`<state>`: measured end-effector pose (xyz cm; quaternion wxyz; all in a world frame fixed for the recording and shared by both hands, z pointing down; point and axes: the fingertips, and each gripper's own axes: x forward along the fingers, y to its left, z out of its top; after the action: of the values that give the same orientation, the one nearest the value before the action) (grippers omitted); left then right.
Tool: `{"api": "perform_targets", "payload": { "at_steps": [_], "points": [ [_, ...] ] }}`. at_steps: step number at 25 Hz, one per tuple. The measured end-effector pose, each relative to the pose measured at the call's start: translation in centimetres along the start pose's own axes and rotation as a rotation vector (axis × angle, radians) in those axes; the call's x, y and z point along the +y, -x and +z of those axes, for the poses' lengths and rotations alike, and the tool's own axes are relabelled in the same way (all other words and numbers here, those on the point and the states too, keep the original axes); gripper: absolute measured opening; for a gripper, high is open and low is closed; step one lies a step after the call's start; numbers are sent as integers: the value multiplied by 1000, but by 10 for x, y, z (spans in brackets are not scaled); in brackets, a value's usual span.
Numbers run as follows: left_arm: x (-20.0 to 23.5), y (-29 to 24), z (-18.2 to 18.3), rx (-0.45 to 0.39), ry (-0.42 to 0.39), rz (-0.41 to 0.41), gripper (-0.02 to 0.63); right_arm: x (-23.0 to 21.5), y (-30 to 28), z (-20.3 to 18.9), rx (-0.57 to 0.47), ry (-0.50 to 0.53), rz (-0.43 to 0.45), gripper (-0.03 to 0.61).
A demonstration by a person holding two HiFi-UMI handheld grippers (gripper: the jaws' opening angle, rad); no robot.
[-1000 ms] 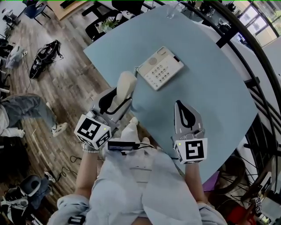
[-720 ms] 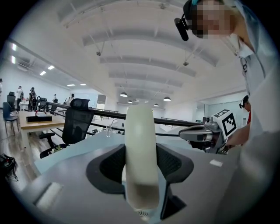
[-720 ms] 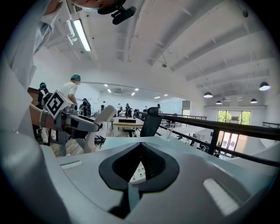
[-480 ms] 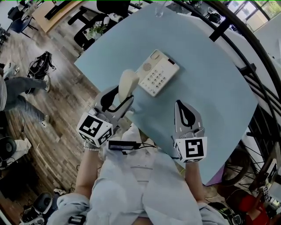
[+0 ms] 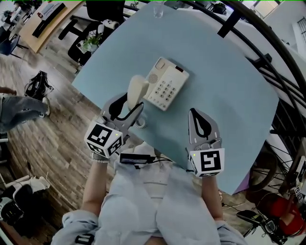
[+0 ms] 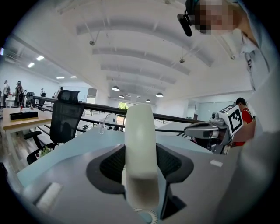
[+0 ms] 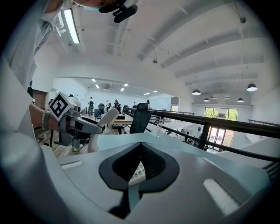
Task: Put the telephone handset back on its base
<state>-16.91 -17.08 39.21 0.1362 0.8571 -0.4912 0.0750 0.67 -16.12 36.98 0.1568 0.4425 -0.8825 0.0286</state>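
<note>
Left claw [image 5: 129, 104] pinching the handset [image 5: 136, 90] at mid-length. The left gripper view shows it upright between the jaws, with the coiled cord [image 6: 146, 216] below.

Head view only: the base [image 5: 167, 82] sits on the blue surface [image 5: 224, 67], with the handset's far end at the base's left edge, not seated.

Right claw [image 5: 195, 114] pressed together, holding nothing. Its own view catches keypad keys [image 7: 137, 173] through the jaw gap — print too small to read.

Glass [image 5: 158, 8] at the far edge — contents unclear.
</note>
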Motion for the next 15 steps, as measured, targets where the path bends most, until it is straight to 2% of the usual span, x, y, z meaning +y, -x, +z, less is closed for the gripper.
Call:
{"api": "perform_targets", "payload": {
  "at_steps": [15],
  "points": [
    [29, -60, -20, 85, 7, -93, 218, -15, -22, -17, 59, -41, -100, 5]
  ]
}}
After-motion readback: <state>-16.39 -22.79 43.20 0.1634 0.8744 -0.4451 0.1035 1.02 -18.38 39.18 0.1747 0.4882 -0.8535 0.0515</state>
